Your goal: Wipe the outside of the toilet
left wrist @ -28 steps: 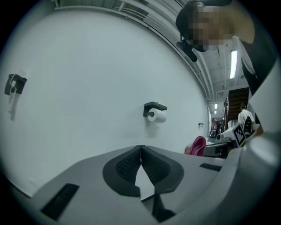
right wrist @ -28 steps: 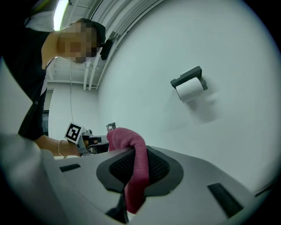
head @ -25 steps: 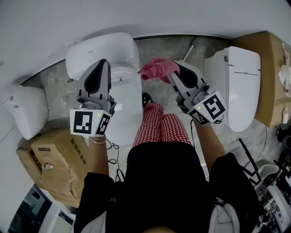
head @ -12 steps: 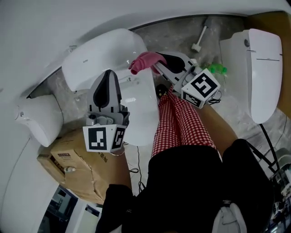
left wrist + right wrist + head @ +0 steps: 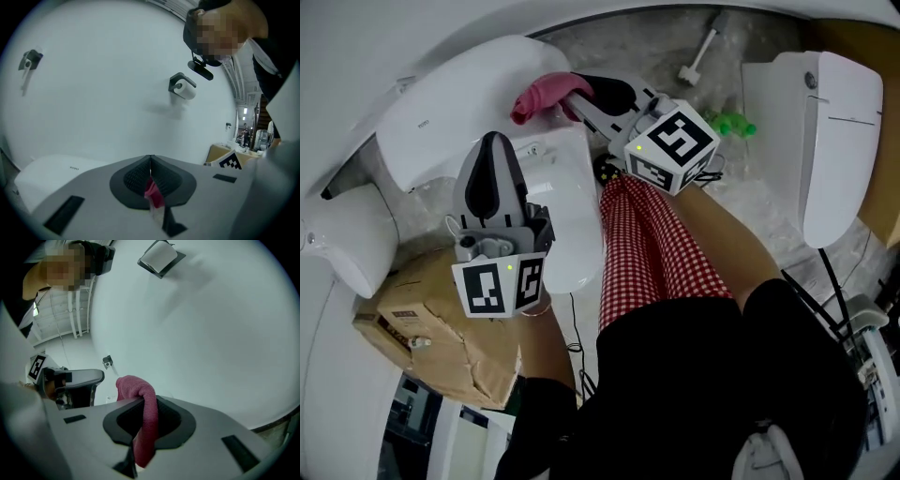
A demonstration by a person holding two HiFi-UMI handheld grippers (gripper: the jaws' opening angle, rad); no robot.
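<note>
A white toilet stands against the wall, its tank (image 5: 455,108) upper left and its closed lid (image 5: 572,202) below it. My right gripper (image 5: 574,97) is shut on a pink cloth (image 5: 546,91), which rests against the right end of the tank top. In the right gripper view the cloth (image 5: 143,394) hangs out between the jaws of the right gripper (image 5: 145,401). My left gripper (image 5: 490,141) hovers over the lid's left side, pointing at the tank, jaws together and empty. In the left gripper view its tips (image 5: 150,157) meet, and the tank (image 5: 56,169) lies low at left.
A second white toilet (image 5: 830,122) stands at the right and another white fixture (image 5: 347,239) at the left. A cardboard box (image 5: 441,319) sits by the toilet's base. A red-checked trouser leg (image 5: 652,244) is beside the bowl. A paper holder (image 5: 183,86) hangs on the wall.
The right gripper has carried the pink cloth leftward from beside the toilet onto the tank's right end. The left gripper has stayed over the lid. The head view has swung.
</note>
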